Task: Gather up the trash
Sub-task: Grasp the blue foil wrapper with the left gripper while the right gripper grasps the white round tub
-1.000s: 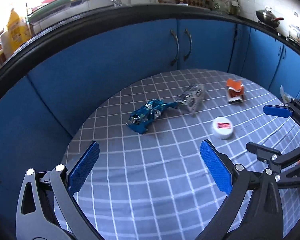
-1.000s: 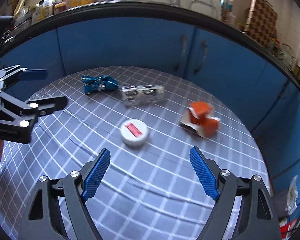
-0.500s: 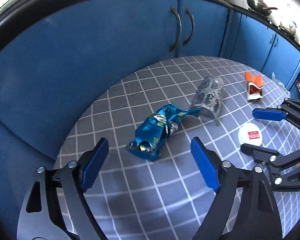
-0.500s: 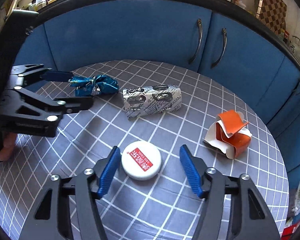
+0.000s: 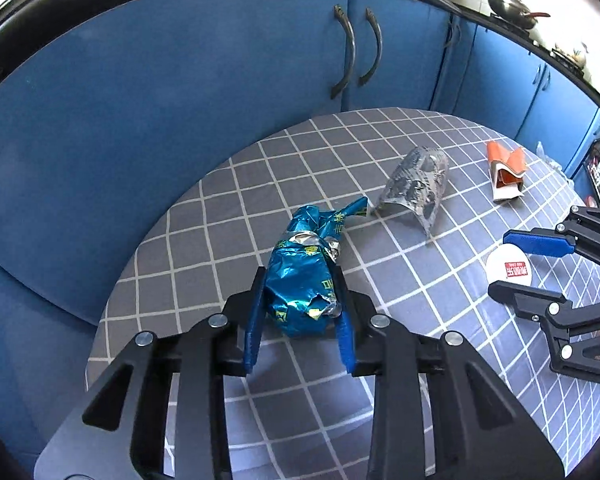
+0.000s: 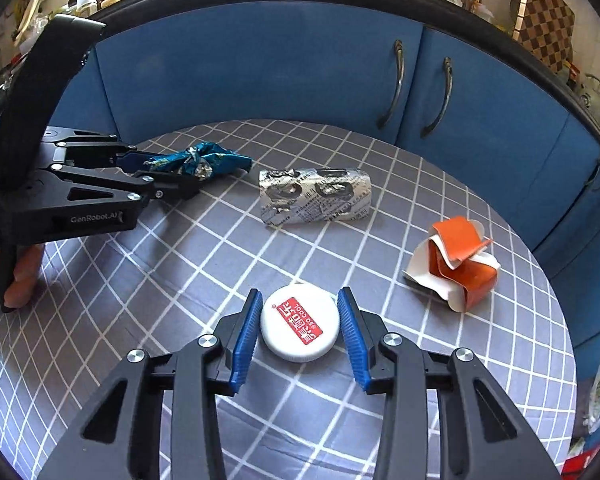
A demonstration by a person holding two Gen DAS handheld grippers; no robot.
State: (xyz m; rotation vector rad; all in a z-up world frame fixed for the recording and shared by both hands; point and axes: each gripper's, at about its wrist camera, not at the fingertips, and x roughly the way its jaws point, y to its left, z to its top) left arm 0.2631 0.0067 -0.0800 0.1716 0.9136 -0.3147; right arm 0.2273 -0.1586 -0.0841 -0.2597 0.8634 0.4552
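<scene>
A crumpled blue foil wrapper [image 5: 300, 276] lies on the grey checked tablecloth [image 5: 204, 232]. My left gripper [image 5: 299, 274] is closing around it, and both blue pads touch its sides. A white round lid with a red label [image 6: 298, 322] sits between the pads of my right gripper [image 6: 299, 291], whose jaws are closing and meet its rim. The right wrist view shows the left gripper [image 6: 172, 172] on the wrapper [image 6: 208, 158] at the far left. A silver printed wrapper [image 6: 316, 196] and a crushed orange carton [image 6: 456, 264] lie loose further back.
The round table's far edge [image 5: 340, 120] runs close to blue cabinet doors with metal handles [image 5: 348, 52]. A countertop with kitchenware runs above them. A person's hand [image 6: 20, 276] grips the left tool's handle low over the cloth.
Both grippers moved forward and down onto their items. The left jaws narrowed from wide apart to touching the blue wrapper. The right jaws narrowed around the white lid.
</scene>
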